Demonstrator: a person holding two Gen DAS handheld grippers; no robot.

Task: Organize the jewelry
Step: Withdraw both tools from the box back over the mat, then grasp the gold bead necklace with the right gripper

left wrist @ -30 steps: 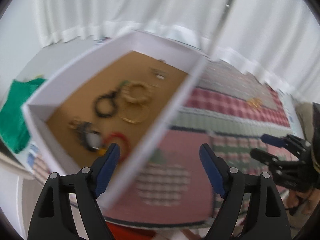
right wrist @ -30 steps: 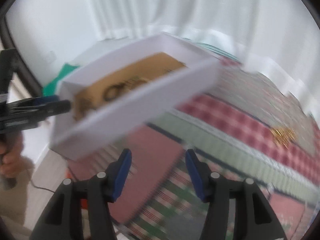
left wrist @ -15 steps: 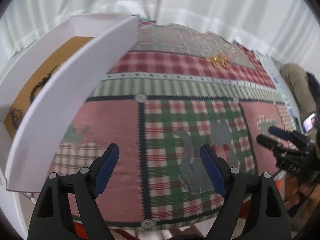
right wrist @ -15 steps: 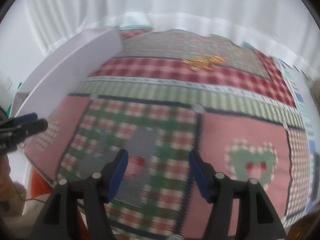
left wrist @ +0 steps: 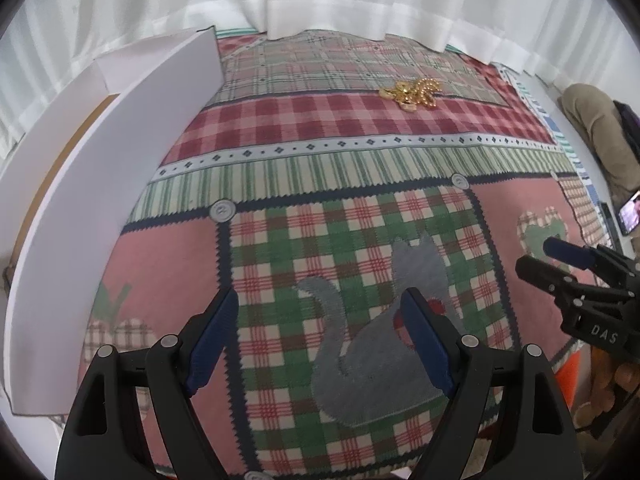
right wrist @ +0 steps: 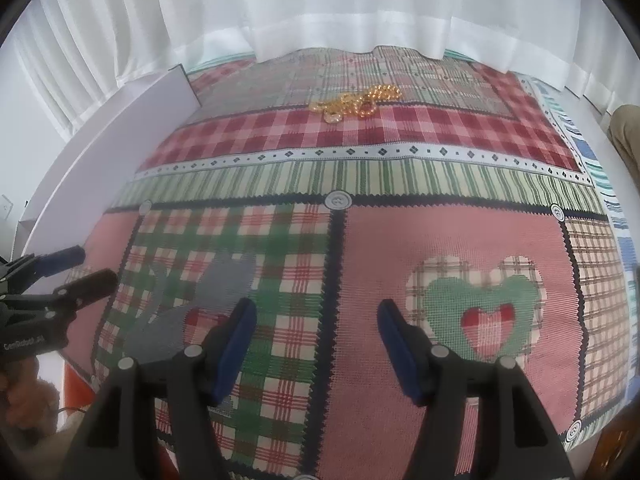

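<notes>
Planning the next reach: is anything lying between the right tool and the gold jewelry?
Nothing visible. The right tool is open over the patchwork cloth, and only bare cloth lies between it and the gold jewelry farther ahead.

A patchwork tablecloth (left wrist: 360, 152), white curtains (right wrist: 320, 4), perhaps a phone (left wrist: 629, 212).

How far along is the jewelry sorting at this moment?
Done: cannot be judged; the white box at the cloth's left edge shows only its outer wall and a strip of brown floor. In hand: nothing; the left gripper and right gripper are both open and empty. Left: the gold chain pile lies loose on the patchwork cloth, far from the box.
</notes>
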